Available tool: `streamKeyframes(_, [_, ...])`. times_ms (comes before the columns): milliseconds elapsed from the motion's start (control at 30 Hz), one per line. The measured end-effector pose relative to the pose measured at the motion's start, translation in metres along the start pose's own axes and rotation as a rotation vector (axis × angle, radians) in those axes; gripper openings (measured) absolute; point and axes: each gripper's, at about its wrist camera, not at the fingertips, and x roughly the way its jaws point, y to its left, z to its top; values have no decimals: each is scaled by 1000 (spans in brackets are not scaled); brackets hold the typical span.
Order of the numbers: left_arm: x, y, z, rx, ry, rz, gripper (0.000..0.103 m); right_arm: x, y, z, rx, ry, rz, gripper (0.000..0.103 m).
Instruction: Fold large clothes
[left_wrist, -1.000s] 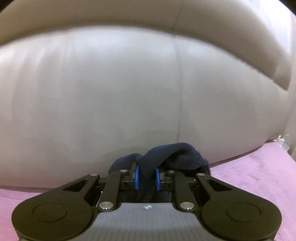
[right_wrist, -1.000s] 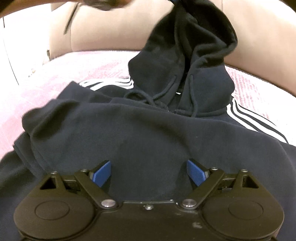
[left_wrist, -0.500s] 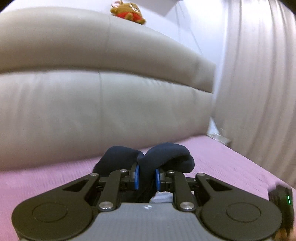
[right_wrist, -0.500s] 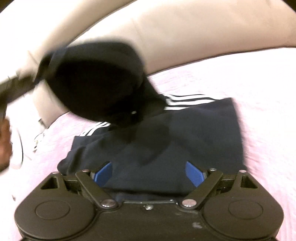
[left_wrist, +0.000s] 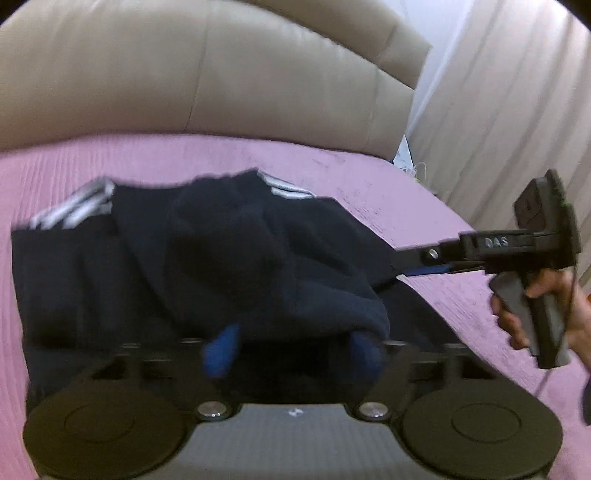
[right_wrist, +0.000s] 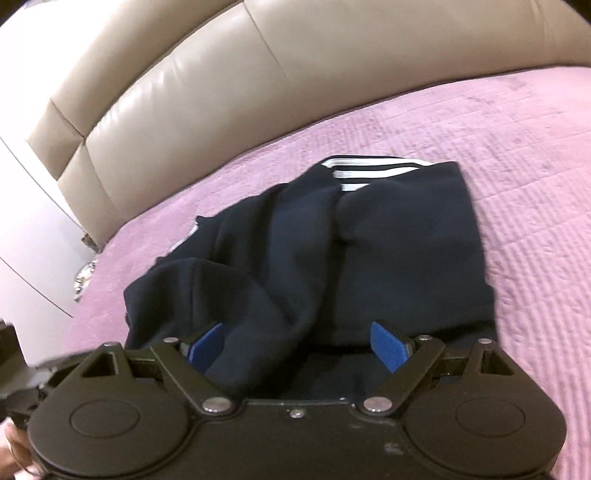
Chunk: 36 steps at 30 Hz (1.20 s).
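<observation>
A navy hoodie with white sleeve stripes (left_wrist: 147, 266) lies folded on the pink bedspread (left_wrist: 184, 158); the hood is folded down over the body. My left gripper (left_wrist: 291, 350) is open, its blue pads apart, with the hood's edge lying loose between them. In the left wrist view the right gripper (left_wrist: 410, 269) reaches in from the right at the hoodie's edge. In the right wrist view the hoodie (right_wrist: 369, 240) lies ahead, and my right gripper (right_wrist: 295, 347) is open just above the cloth, holding nothing.
A beige leather headboard (left_wrist: 221, 74) runs along the far side of the bed and also shows in the right wrist view (right_wrist: 221, 74). A pale curtain (left_wrist: 517, 110) hangs at the right. The pink bedspread (right_wrist: 517, 147) lies around the hoodie.
My left gripper carried the hood down over the hoodie's body and opened, letting it go. The right gripper stayed open and moved to the hoodie's side.
</observation>
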Motion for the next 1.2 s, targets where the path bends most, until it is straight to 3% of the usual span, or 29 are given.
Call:
streamKeyframes(67, [-3,10,3,-66,-52,-41,90,15,-1,5,9,-6,9,102])
streamKeyframes(133, [-6,27,11,-136,-112,-30,101,35,-5,12,24,-7,4,102])
streamKeyframes(233, [6,50,31,-220,-155,33,102,66,-15,19,83,5,-13,102])
streamKeyframes(300, [28,64,42,-264,-89,87,95,84,-22,21,125,30,-8,97])
streamKeyframes(333, [42,71,47,-290,-50,109,91,89,-24,20,140,41,14,83])
streamKeyframes(367, [55,78,50,-313,-17,97,67,89,-24,18,138,23,49,2])
streamKeyframes(400, [62,81,50,-324,-3,82,12,83,-23,17,141,-16,58,7])
streamKeyframes(467, [64,81,51,-337,-33,100,6,62,-22,18,137,-117,72,7])
streamKeyframes(533, [43,77,52,-347,-163,95,6,39,-27,21,129,-226,41,5])
streamKeyframes(600, [28,78,52,-374,-246,85,7,39,-41,24,151,-204,46,4])
streamKeyframes(667, [38,78,46,-369,-194,98,7,53,-43,21,101,-141,-24,4])
streamKeyframes(733, [61,77,36,-310,-101,141,9,71,-41,12,19,-84,-121,7])
streamKeyframes(767, [68,78,30,-303,-73,179,15,75,-42,8,-5,-66,-139,13])
streamKeyframes(800, [71,81,25,-304,-57,200,24,71,-44,6,-7,-68,-148,24])
streamKeyframes(867, [61,80,23,-311,-60,190,30,58,-42,10,6,-81,-162,46])
streamKeyframes(933, [40,70,29,-261,-84,205,49,34,-34,16,-9,-113,-167,50])
streamKeyframes(1000, [21,54,36,-161,-127,217,80,12,-22,22,-31,-149,-107,66])
streamKeyframes(1067, [4,34,40,-62,-154,210,84,2,-2,20,-92,-133,-34,79])
streamKeyframes(1133, [3,18,39,7,-147,208,81,5,26,10,-218,-73,-11,79])
streamKeyframes(1200, [13,9,33,37,-109,235,71,20,53,-9,-384,-4,-29,77])
